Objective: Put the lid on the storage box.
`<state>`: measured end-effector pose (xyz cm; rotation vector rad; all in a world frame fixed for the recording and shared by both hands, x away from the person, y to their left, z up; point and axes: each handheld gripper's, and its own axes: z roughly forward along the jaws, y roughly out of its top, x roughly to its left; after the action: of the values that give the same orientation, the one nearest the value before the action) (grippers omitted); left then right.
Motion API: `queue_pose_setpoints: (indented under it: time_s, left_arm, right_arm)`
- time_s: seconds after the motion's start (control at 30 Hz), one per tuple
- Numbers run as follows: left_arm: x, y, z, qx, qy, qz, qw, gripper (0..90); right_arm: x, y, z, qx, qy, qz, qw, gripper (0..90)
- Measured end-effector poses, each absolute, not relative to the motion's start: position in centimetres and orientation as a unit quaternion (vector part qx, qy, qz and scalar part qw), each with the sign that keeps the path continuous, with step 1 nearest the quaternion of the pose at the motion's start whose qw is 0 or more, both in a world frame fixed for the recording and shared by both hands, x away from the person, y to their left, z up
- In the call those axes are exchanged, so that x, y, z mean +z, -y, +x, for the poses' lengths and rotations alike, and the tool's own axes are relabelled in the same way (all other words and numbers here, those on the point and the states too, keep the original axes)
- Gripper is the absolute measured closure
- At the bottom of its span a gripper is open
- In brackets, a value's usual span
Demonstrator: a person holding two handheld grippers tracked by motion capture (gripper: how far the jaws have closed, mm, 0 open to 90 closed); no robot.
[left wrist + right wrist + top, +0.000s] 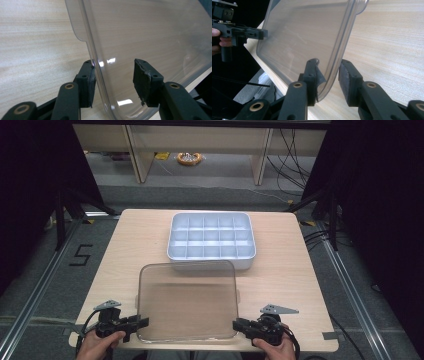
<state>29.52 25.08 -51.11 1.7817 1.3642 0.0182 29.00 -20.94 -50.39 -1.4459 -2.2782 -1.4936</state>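
One clear lid (187,301), one compartment tray (211,240) — two grippers.

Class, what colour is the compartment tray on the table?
The compartment tray is pale grey-white all over, seen best in the high view.

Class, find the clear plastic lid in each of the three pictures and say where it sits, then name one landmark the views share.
High view: the clear rectangular plastic lid is low centre, just near of the white compartment tray.
Left gripper view: its curved edge runs between the jaws, filling the upper right.
Right gripper view: it fills the upper left, rim between the jaws.
Shared landmark: the light wooden table.
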Motion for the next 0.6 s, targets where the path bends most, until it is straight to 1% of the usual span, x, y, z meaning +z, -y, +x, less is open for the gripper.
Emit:
queue_pose_setpoints:
  time_s: [0.13, 0.17, 0.27, 0.3, 0.33, 0.37, 0.4, 0.47, 0.5, 0.53, 0.6]
  left_arm:
    - [-50.7, -25.0, 29.3, 0.023, -0.543, 0.716, 0.439, 55.7]
    - [-50.5, -24.9, 29.3, 0.028, -0.539, 0.717, 0.441, 56.7]
    - [-50.1, -24.8, 29.1, 0.04, -0.535, 0.717, 0.444, 61.0]
    - [-49.9, -24.8, 29.0, 0.045, -0.535, 0.717, 0.444, 61.1]
    - [-49.8, -24.8, 29.0, 0.046, -0.536, 0.717, 0.444, 61.5]
    - [-49.7, -24.8, 28.9, 0.047, -0.535, 0.716, 0.446, 62.6]
    - [-49.6, -24.8, 28.8, 0.052, -0.533, 0.717, 0.446, 63.4]
    - [-49.2, -24.7, 28.6, 0.054, -0.523, 0.719, 0.454, 64.7]
    - [-49.1, -24.7, 28.5, 0.058, -0.52, 0.72, 0.455, 65.6]
    - [-48.9, -24.5, 28.4, 0.063, -0.519, 0.721, 0.455, 65.6]
    - [-48.6, -24.4, 28.4, 0.068, -0.518, 0.719, 0.458, 65.6]
  right_arm:
    - [-49.9, 20.8, 28.6, -0.485, 0.731, -0.479, 0.029, 72.5]
    - [-49.9, 20.9, 28.7, -0.479, 0.739, -0.474, 0.014, 73.0]
    - [-49.9, 20.8, 28.6, -0.461, 0.751, -0.472, -0.001, 74.1]
    - [-49.9, 20.8, 28.6, -0.461, 0.75, -0.473, -0.003, 75.0]
    - [-49.8, 20.7, 28.4, -0.463, 0.744, -0.482, 0.006, 75.8]
    - [-49.8, 20.8, 28.5, -0.461, 0.75, -0.475, -0.008, 75.9]
    - [-49.8, 20.6, 28.5, -0.459, 0.749, -0.478, -0.012, 76.3]
    - [-49.6, 20.8, 28.4, -0.462, 0.743, -0.485, -0.013, 77.3]
    - [-49.5, 20.8, 28.3, -0.468, 0.736, -0.488, -0.006, 77.6]
    - [-49.5, 21.0, 28.4, -0.462, 0.744, -0.483, -0.026, 77.7]
    - [-49.4, 20.9, 28.4, -0.469, 0.739, -0.483, -0.021, 77.7]
